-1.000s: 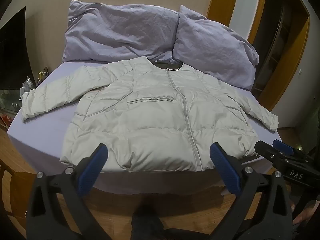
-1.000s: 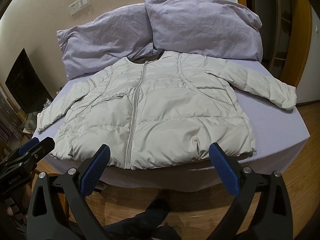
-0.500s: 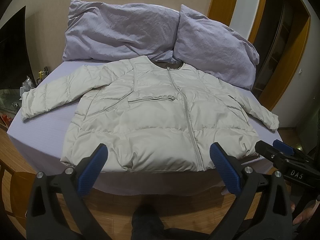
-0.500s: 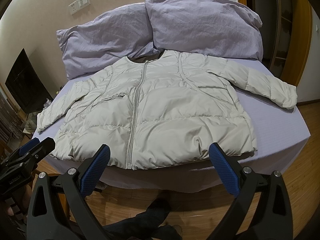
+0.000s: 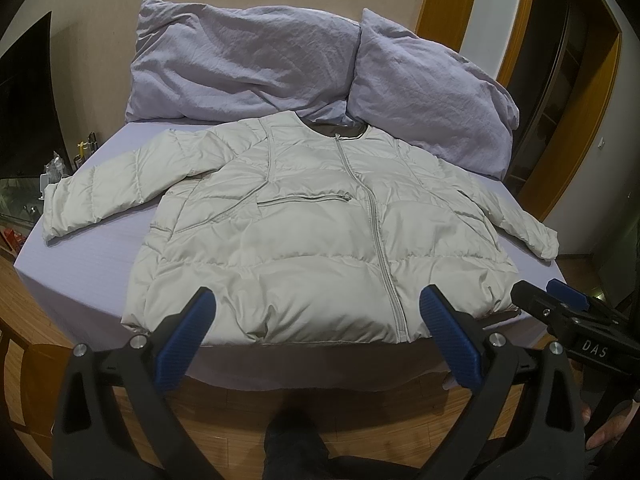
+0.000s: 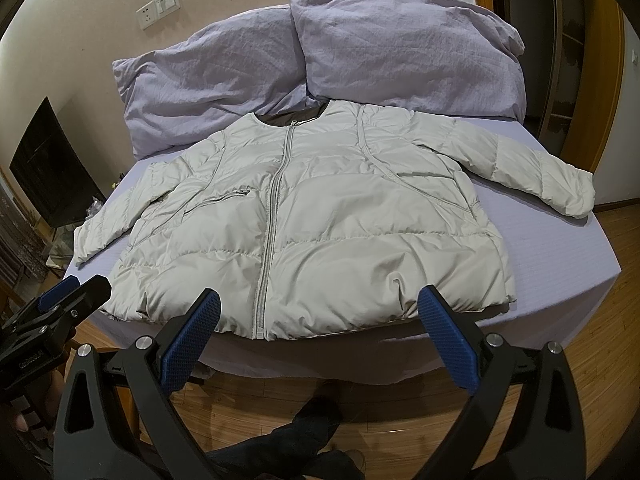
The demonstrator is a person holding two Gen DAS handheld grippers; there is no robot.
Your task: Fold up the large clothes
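A pale grey puffer jacket [image 5: 320,240] [image 6: 320,220] lies flat and zipped on the lilac bed, front up, collar toward the pillows, both sleeves spread out to the sides. My left gripper [image 5: 318,320] hangs open just before the jacket's hem, nothing between its blue pads. My right gripper [image 6: 318,320] is likewise open at the hem on the near bed edge, holding nothing. The right gripper's tip [image 5: 560,308] shows at the right edge of the left wrist view; the left gripper's tip [image 6: 72,292] shows at the left of the right wrist view.
Two lilac pillows [image 5: 248,64] [image 6: 404,40] lean on the wall behind the collar. The bed [image 5: 80,264] ends just below the hem over a wooden floor [image 6: 592,360]. A person's dark-clothed legs [image 5: 296,444] stand below. A wooden door frame [image 5: 576,120] is at right.
Both grippers have drifted slightly; the jacket sits a touch lower in each view. The jacket itself has not moved, and both grippers stay open.
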